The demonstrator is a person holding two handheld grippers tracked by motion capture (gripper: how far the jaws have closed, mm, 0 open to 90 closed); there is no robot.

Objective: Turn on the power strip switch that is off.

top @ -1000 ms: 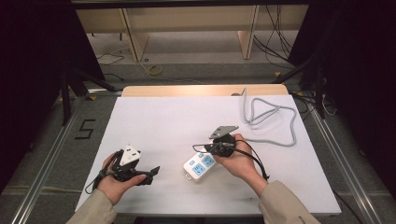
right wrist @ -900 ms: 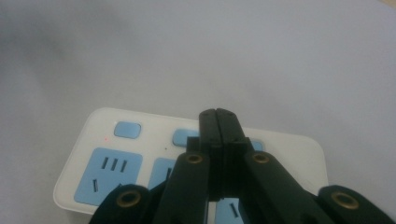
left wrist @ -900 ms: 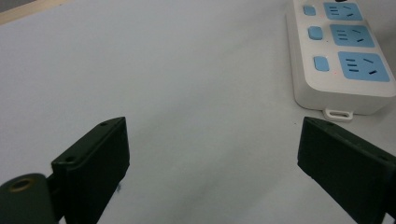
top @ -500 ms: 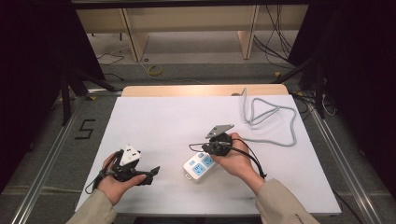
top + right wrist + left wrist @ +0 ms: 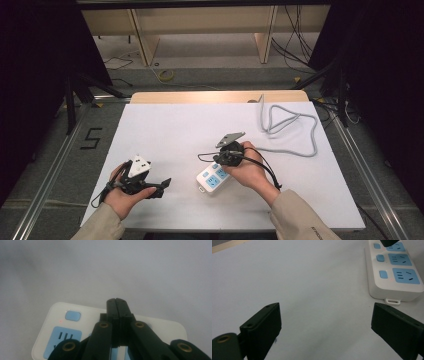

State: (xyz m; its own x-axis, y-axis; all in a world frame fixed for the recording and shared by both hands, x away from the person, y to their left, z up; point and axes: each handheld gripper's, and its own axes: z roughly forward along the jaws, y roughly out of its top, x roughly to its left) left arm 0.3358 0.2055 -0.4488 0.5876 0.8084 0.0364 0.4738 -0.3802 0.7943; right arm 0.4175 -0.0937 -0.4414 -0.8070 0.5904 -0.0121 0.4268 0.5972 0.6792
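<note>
Barely anything has moved since the earlier frame: the right gripper still rests with its jaws closed over the power strip near the bench's front edge, apparently pressing a switch, while the left gripper waits open nearby

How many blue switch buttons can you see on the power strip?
3 in the left gripper view, in a column on the power strip: far, middle, near. The right gripper may hide more.

White power strip with sky-blue sockets and switches, pale grey cable, black grippers, white table.
</note>
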